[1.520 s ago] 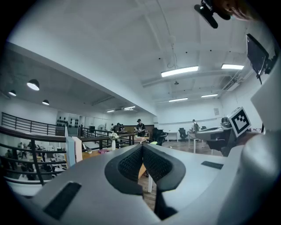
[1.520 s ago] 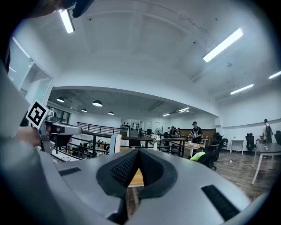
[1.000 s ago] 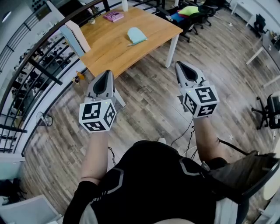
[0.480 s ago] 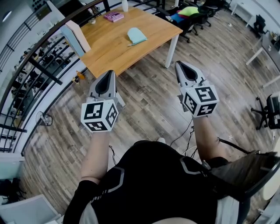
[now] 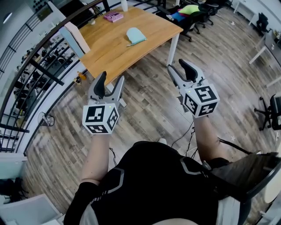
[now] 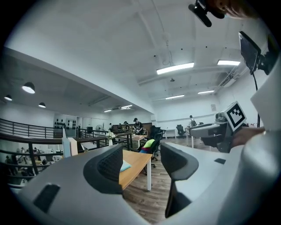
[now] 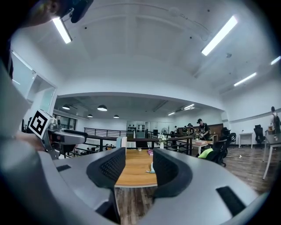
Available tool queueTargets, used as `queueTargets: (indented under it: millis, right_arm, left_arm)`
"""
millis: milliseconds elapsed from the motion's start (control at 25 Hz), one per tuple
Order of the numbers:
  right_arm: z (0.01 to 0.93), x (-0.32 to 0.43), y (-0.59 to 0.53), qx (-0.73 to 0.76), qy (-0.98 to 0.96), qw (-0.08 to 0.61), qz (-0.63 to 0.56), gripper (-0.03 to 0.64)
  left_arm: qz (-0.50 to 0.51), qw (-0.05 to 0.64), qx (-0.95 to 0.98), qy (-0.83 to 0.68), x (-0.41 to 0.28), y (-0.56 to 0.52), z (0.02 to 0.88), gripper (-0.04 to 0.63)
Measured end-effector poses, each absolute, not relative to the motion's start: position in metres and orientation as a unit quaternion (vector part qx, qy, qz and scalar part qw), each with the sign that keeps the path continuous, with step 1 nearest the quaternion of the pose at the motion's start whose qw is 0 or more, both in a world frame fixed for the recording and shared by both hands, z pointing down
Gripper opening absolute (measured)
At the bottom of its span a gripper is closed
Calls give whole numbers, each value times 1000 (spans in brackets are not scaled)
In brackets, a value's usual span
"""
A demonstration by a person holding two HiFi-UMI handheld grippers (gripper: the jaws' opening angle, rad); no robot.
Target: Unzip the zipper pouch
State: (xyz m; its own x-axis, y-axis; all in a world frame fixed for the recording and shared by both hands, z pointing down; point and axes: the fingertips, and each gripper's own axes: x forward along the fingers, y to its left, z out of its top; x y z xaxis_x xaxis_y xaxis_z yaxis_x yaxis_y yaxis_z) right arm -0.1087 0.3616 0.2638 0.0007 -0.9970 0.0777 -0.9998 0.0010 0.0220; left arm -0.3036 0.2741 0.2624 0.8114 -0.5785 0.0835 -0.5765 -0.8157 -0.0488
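The zipper pouch [image 5: 136, 35], pale teal, lies flat on a wooden table [image 5: 109, 48] some way ahead of me, across bare floor. Both grippers are held level in the air above the floor, well short of the table. My left gripper [image 5: 110, 81] has just been opening and stands open with nothing between its jaws. My right gripper [image 5: 180, 67] has likewise just been opening and holds nothing. Between the left gripper's [image 6: 141, 160] jaws the pouch [image 6: 126, 165] shows far off. The right gripper [image 7: 138, 169] frames the table and the pouch [image 7: 151, 168].
A pink object [image 5: 114, 16] and a white bottle [image 5: 125, 4] stand at the table's far edge, a white box [image 5: 77, 37] at its left end. A black railing [image 5: 39, 66] runs along the left. Office chairs [image 5: 191, 13] stand behind the table. People sit at distant desks.
Both grippers' jaws have gone from shut to wide open. The left gripper has shifted slightly to the right; the right gripper has stayed in place.
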Motion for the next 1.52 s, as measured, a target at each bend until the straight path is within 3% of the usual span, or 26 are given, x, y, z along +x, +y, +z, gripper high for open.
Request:
queueTargets:
  millis: [760, 1520]
  right_arm:
    - [293, -35, 342, 677, -734, 35, 36, 221]
    - [314, 28, 163, 699, -706, 93, 64, 219]
  left_arm:
    - [-62, 1, -942, 329, -237, 263, 289, 287]
    - [-57, -24, -950, 307, -168, 68, 314, 278]
